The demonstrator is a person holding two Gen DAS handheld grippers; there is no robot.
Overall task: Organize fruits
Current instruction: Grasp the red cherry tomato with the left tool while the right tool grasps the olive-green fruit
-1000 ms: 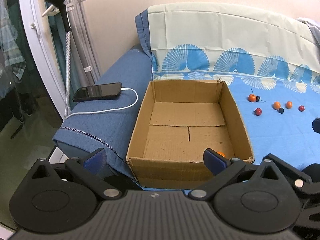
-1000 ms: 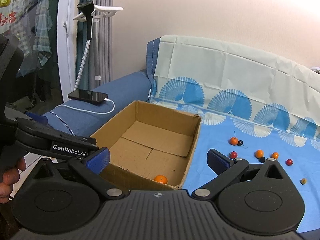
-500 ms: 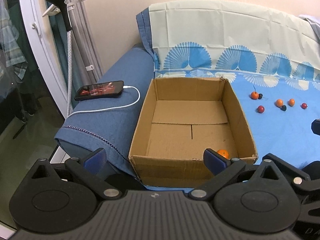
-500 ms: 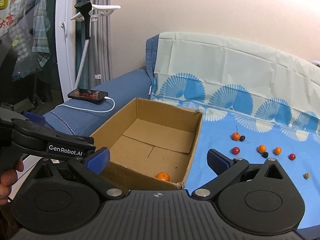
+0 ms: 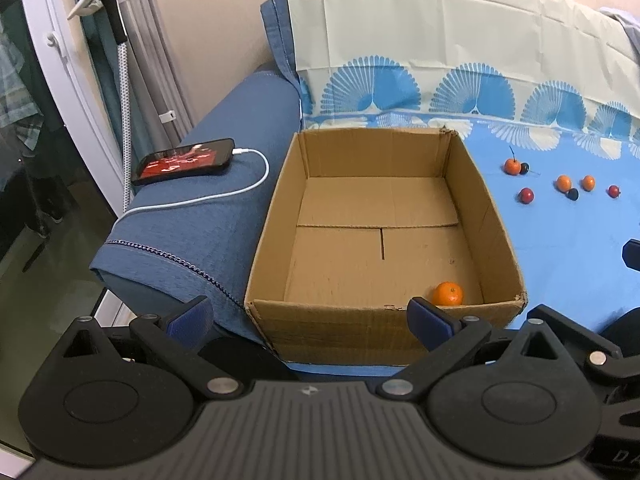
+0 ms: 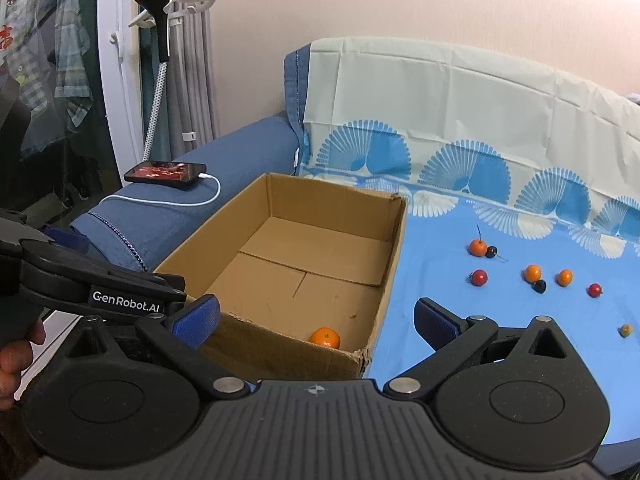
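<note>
An open cardboard box [image 5: 496,224] [image 6: 394,252] sits on the blue sheet. One orange [image 5: 448,294] [image 6: 325,338] lies in its near right corner. Several small orange, red and dark fruits [image 5: 564,183] [image 6: 533,273] lie on the sheet right of the box. A small yellowish fruit [image 6: 626,330] lies apart at the right. My left gripper [image 5: 308,318] is open and empty, in front of the box's near wall. My right gripper [image 6: 316,318] is open and empty, near the box's near right corner. The left gripper also shows at the left in the right wrist view [image 6: 100,288].
A phone [image 5: 186,158] [image 6: 166,172] with a white charging cable lies on the blue sofa arm left of the box. A stand with a white holder [image 6: 164,40] and a curtain are behind it. A patterned cloth [image 5: 460,52] covers the sofa back.
Both views have risen and pulled back slightly, so more of the orange in the box shows. The phone's screen has lit up. Both grippers stayed open.
</note>
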